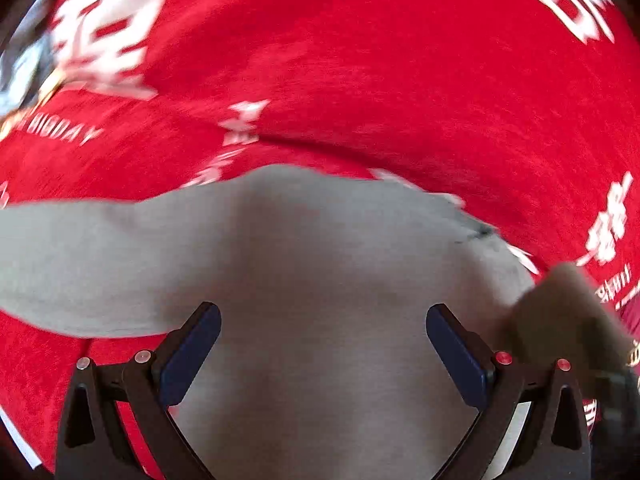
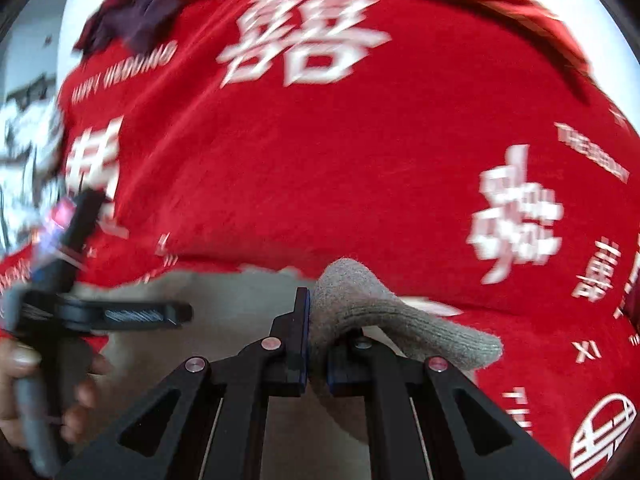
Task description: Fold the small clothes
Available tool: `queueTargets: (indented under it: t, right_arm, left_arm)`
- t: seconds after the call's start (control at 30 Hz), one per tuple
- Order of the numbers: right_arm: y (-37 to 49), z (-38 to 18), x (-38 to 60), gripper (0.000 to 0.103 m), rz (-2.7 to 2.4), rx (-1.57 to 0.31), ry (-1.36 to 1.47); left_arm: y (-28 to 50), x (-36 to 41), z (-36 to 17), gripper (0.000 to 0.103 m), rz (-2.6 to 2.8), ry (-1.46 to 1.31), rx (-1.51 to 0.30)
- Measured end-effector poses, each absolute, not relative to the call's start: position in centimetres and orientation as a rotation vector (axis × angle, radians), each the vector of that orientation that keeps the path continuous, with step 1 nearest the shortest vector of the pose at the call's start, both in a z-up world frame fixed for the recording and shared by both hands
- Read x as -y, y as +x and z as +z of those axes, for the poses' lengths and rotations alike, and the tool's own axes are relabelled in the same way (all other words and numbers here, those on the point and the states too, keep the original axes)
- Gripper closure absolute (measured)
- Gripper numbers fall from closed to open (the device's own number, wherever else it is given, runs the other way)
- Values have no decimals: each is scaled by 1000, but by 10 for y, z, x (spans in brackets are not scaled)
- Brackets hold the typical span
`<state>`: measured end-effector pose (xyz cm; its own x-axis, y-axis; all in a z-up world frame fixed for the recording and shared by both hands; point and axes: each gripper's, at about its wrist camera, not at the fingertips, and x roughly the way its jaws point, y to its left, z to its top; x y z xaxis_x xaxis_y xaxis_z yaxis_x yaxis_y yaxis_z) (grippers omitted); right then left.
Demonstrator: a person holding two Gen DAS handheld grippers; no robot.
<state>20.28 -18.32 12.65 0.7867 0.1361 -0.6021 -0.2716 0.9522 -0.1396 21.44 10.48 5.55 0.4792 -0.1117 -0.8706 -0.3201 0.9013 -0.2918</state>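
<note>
Right tongs were clenched on a grey knitted sock; left tongs hung released over grey cloth on the red bedspread. Soft, light, floppy; best gripped at its cuff.

Ahead of both grippers a broad stretch of red cloth is left bare — free passage is offered there. The near ground is taken up by the grey garment. At the far left a dark purple bundle is seen, and the left gripper — held crosswise — bars that side.
</note>
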Motion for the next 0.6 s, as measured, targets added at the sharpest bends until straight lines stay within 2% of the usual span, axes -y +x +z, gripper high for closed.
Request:
queueTargets:
  t: [0.2, 0.33, 0.37, 0.4, 0.47, 0.6]
  right_arm:
    - [214, 29, 92, 96, 254, -788, -470]
    - [213, 13, 79, 93, 248, -834, -505]
    - [215, 13, 78, 82, 283, -859, -489]
    - [214, 14, 80, 55, 330, -885, -463]
    - [206, 23, 87, 24, 399, -893, -404]
    - [184, 63, 123, 23, 596, -852, -201]
  left_arm:
    - [182, -153, 25, 0, 177, -514, -1098]
    - [171, -163, 21, 0, 162, -558, -1096]
    - [170, -164, 20, 0, 156, -572, -1093]
    - [170, -162, 20, 0, 149, -584, -1090]
    - [166, -165, 21, 0, 143, -611, -1076]
    - [164, -166, 25, 0, 147, -655, -1059]
